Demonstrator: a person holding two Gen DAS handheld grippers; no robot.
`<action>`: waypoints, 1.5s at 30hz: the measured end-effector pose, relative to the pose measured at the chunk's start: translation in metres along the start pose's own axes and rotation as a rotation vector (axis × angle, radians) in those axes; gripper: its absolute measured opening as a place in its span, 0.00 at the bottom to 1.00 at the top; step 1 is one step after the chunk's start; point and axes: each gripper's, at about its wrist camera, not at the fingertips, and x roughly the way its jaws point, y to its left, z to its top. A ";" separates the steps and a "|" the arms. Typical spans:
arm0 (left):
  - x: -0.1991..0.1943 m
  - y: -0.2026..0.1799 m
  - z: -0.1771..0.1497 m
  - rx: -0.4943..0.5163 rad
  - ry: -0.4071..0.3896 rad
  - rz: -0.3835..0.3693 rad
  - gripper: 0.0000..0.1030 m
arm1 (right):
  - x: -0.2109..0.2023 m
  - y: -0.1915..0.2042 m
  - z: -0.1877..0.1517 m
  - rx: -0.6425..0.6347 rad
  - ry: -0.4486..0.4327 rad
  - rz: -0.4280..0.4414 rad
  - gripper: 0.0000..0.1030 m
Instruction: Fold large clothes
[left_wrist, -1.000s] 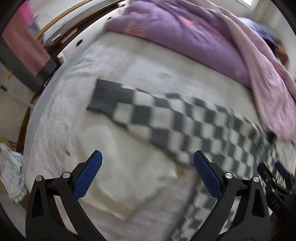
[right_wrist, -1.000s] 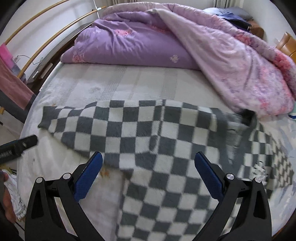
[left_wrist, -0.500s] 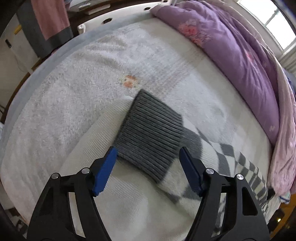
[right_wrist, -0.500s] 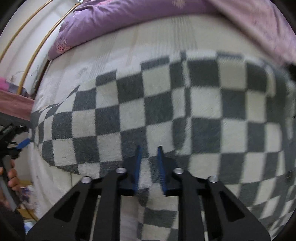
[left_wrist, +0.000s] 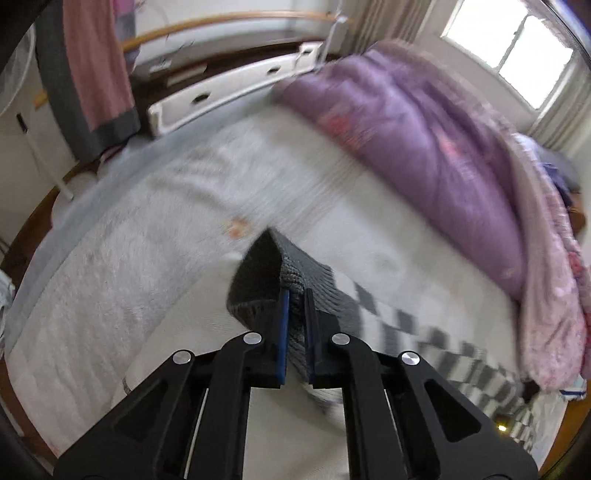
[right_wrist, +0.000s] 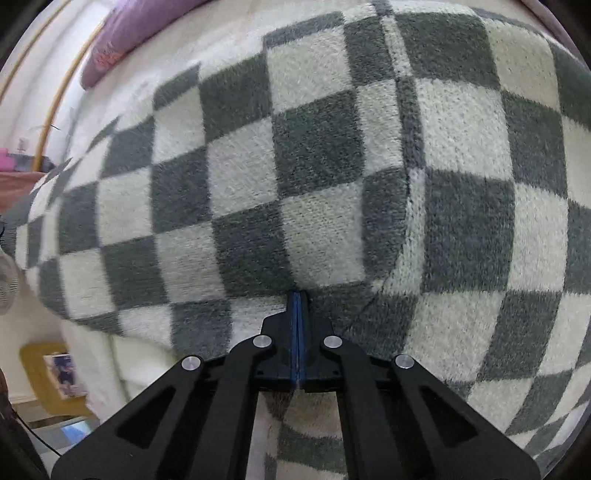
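Note:
A grey-and-white checkered knit sweater (right_wrist: 314, 166) lies spread on the bed. My left gripper (left_wrist: 294, 295) is shut on its dark grey ribbed sleeve cuff (left_wrist: 258, 277), which stands lifted off the bed; the checkered sleeve (left_wrist: 406, 328) trails away to the right. My right gripper (right_wrist: 297, 295) is shut on the sweater's lower edge near the armpit seam, and the fabric fills most of the right wrist view.
A white bedsheet (left_wrist: 147, 240) covers the bed. A purple quilt (left_wrist: 424, 122) is heaped along the far side. A pink-and-grey towel (left_wrist: 96, 66) hangs at the left by the white headboard (left_wrist: 229, 88). A window (left_wrist: 517, 48) is behind.
Both grippers closed: the left, open around the cuff, pinched and raised it; the right, nearly shut at the sweater's edge, clamped fully and moved closer to the fabric.

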 end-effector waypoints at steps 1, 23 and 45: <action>-0.011 -0.011 -0.002 0.012 -0.017 -0.013 0.07 | -0.008 -0.003 -0.002 -0.001 -0.014 0.027 0.01; -0.042 -0.434 -0.215 0.427 0.067 -0.339 0.06 | -0.299 -0.363 -0.135 0.273 -0.462 -0.162 0.05; 0.051 -0.596 -0.394 0.638 0.345 -0.357 0.06 | -0.369 -0.641 -0.264 0.958 -0.714 -0.213 0.47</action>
